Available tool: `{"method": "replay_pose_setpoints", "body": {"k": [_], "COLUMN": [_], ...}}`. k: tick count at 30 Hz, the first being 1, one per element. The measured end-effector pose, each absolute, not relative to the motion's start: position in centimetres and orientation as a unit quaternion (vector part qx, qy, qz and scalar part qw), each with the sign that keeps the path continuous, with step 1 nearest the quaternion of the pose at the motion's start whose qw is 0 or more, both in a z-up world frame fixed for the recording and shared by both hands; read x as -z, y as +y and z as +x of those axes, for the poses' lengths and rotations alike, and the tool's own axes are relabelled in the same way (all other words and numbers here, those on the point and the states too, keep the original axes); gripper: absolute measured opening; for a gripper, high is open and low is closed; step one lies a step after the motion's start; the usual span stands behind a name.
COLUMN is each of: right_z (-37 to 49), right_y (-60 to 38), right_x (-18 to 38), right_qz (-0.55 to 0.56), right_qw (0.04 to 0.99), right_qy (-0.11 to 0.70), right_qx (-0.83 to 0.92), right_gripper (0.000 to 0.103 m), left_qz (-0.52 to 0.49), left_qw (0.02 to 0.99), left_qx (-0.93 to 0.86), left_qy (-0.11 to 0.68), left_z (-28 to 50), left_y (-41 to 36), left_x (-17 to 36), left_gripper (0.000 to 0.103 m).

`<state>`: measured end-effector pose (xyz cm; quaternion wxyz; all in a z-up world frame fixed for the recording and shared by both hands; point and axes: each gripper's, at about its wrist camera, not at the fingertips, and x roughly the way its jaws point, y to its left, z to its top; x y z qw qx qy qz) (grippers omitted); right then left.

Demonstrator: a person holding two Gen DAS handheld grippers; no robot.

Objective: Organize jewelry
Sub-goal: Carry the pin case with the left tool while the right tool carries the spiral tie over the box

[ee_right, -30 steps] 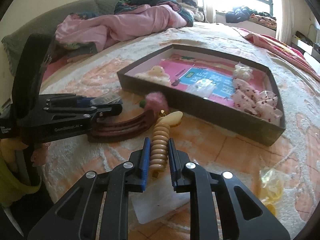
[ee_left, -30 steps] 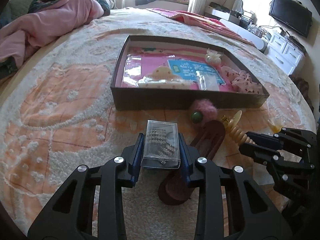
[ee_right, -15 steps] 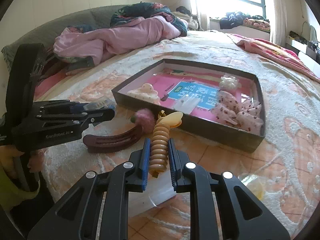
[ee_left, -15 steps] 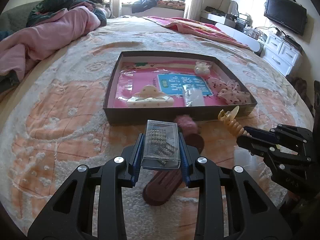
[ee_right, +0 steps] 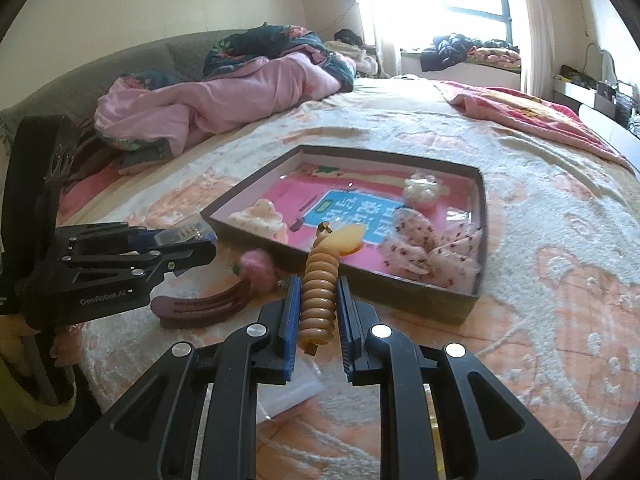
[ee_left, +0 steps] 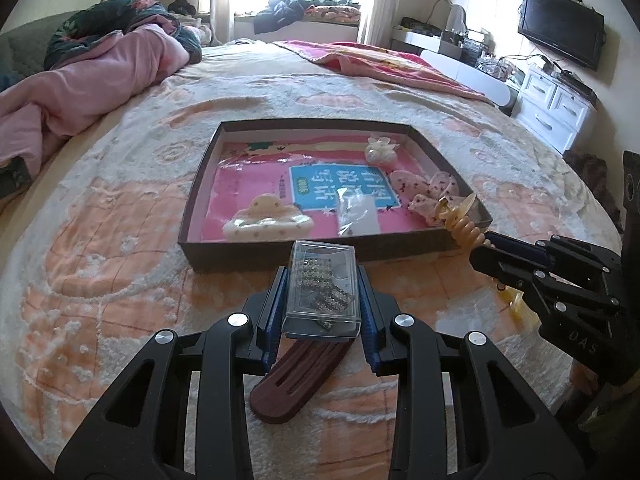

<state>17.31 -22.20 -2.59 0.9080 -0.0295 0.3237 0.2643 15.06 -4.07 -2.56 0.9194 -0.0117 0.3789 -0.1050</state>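
My left gripper (ee_left: 322, 280) is shut on a clear plastic case of rhinestone jewelry (ee_left: 322, 292), held above the bedspread just short of the brown box's near wall (ee_left: 280, 254). My right gripper (ee_right: 318, 300) is shut on a tan ribbed hair clip (ee_right: 320, 288), held above the bed near the box's front wall (ee_right: 400, 288). The clip also shows in the left wrist view (ee_left: 460, 224). The box has a pink liner and holds a cream clip (ee_left: 266, 220), a clear bag (ee_left: 356, 216), dotted fabric bows (ee_left: 432, 190) and a white piece (ee_left: 380, 148).
A dark red hair clip (ee_right: 200, 308) and a pink pom-pom (ee_right: 258, 270) lie on the bedspread before the box. A clear bag (ee_right: 288, 392) lies under my right gripper. Pink bedding (ee_right: 208, 100) is piled at far left. A dresser and TV (ee_left: 560, 36) stand at right.
Both grippers have risen and moved toward the box with their items still held. The tan clip now sits over the box's near right corner in the left view.
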Motion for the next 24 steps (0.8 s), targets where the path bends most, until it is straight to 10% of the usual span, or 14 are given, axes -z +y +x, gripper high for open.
{"method": "replay_pose_setpoints", "body": {"k": [24], "right_z": [20.8], "right_y": [-25.3], "right_x": [1.0], "right_qz": [-0.035], "right_qw": [0.931], "right_qy": [0.297], "right_qx": [-0.207], "right_gripper": [0.017], "left_qz": [-0.006], "left_qw": [0.919], "left_qx": [0.139], "left_qy": [0.369], "left_z": [20.2], "left_y": [-6.9], "left_x": [2.3], "left_gripper": [0.025]}}
